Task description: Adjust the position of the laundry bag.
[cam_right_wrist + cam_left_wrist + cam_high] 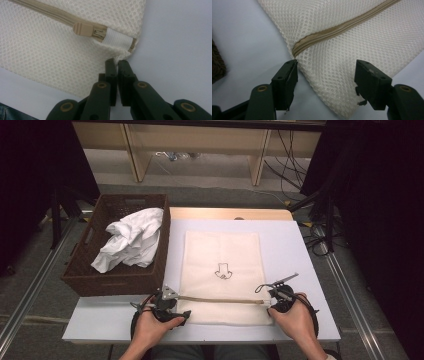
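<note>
Nearest the person, both hands rest at the near end of a flat cream mesh laundry bag [221, 270] that lies along the middle of a pale grey table top [295, 250]. The right gripper [117, 62] sits at the bag's near right corner, its two black jaws pressed together on a small pinch of the mesh edge right at that corner. Just beyond that pinch, in the right gripper view, a beige plastic zipper pull [83, 28] lies against a white fabric tab [117, 39] at the end of the zipper. The left gripper [325, 75] is at the bag's near left corner; its jaws stand moderately apart, straddling the mesh edge without pressing on it, one jaw on bare table and touching the bag's rim where the zipper ends, the other over the mesh. The beige zipper [220, 300] runs across the bag's near end from one gripper to the other and appears closed along its length. Farther up the bag, near its middle, is a small dark printed outline figure [223, 271]. To the left of the bag, touching the table's left edge, stands a dark brown woven basket [100, 270] holding a crumpled white cloth [131, 240]. Beyond the bag's far end a strip of light wooden board [230, 213] shows, and past that a pale wooden frame [200, 145] stands on the floor.
</note>
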Demonstrator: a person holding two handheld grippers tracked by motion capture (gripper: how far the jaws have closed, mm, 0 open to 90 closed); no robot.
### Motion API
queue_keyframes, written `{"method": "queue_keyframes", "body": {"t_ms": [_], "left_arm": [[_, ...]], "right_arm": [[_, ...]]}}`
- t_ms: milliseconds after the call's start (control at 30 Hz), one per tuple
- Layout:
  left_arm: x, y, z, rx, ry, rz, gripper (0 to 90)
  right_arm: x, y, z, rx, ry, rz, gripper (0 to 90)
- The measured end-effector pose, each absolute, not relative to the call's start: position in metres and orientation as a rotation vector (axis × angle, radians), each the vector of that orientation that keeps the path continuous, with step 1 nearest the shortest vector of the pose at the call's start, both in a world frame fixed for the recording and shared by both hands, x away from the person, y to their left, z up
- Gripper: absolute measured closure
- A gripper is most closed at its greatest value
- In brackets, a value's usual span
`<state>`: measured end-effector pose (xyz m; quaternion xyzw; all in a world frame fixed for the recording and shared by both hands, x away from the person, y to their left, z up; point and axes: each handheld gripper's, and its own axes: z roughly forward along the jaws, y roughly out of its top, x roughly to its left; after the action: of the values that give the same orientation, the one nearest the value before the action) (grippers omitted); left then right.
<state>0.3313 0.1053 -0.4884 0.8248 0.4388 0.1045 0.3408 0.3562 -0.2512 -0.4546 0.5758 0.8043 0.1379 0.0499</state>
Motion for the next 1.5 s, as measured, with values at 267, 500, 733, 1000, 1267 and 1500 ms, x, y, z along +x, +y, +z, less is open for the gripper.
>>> {"method": "queue_keyframes", "body": {"t_ms": [267,500,733,1000,1267,1500], "left_arm": [[0.3309,0.0987,-0.4871,2.169,1.136,0.331,49.6],[0.3321,0.0972,-0.4848,2.211,1.127,0.334,62.9],[0.3339,0.0989,-0.4859,2.180,1.148,0.331,78.9],[0.3326,0.0989,-0.4865,2.144,1.147,0.308,86.8],[0.3328,0.1020,-0.4834,2.136,1.144,0.310,87.5],[0.3320,0.1020,-0.4796,2.126,1.138,0.307,87.6]], "right_arm": [[0.3563,-0.2498,-0.4545,1.750,2.452,0.410,88.3],[0.3569,-0.2501,-0.4541,1.758,2.463,0.410,88.3],[0.3572,-0.2514,-0.4547,1.743,2.468,0.418,88.3],[0.3565,-0.2489,-0.4539,1.764,2.454,0.389,88.3],[0.3575,-0.2516,-0.4542,1.738,2.467,0.397,88.3],[0.3574,-0.2520,-0.4535,1.747,2.457,0.401,88.3]]}}
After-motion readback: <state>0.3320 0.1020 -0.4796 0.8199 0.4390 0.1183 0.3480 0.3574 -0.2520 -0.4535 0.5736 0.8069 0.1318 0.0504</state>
